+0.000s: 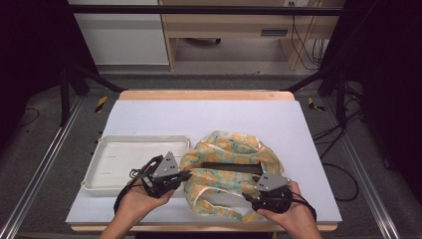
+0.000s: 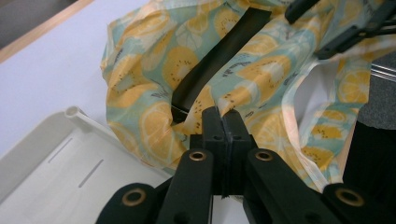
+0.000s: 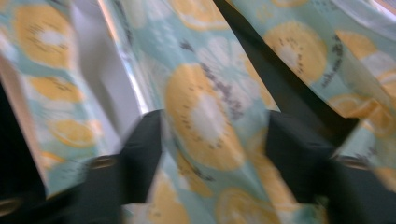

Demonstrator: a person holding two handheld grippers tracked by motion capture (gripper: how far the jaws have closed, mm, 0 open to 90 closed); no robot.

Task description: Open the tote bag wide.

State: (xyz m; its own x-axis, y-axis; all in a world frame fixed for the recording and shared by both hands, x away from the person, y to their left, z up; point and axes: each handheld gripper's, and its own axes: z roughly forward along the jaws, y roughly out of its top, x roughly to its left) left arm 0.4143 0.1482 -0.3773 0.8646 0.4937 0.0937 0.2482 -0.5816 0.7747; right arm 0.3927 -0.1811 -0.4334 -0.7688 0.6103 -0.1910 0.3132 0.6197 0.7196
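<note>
White covering lies over the wooden table [image 1: 149, 117], with dark floor and a pale cabinet beyond its far edge at twelve o'clock. We see a crumpled bag [image 1: 230, 172] printed with yellow citrus slices on a pale green ground, lying on the near half of the table, slightly toward three o'clock from the middle. A dark strip [image 1: 231, 167] shows across its open mouth. Just beside it, at nine o'clock, sits a shallow white tray [image 1: 119, 169], its corner touching or nearly touching the cloth.

Our left gripper [image 1: 183, 175] comes in from seven o'clock and meets the bag's nine o'clock edge. In the left gripper view its jaws are pressed together with a fold of the printed fabric pinched at their tips [image 2: 223, 122], the tray's rim [image 2: 77, 114] lying just off to the side.

Our right gripper [image 1: 255, 191] sits at five o'clock, at the bag's near edge, held in a hand [image 1: 291, 216]. In the right gripper view the picture is blurred, yet we can make out its two jaws standing partly apart, with the printed fabric [image 3: 205, 116] between them. We cannot tell whether the pads press on the cloth; there is a visible gap on each side.
</note>
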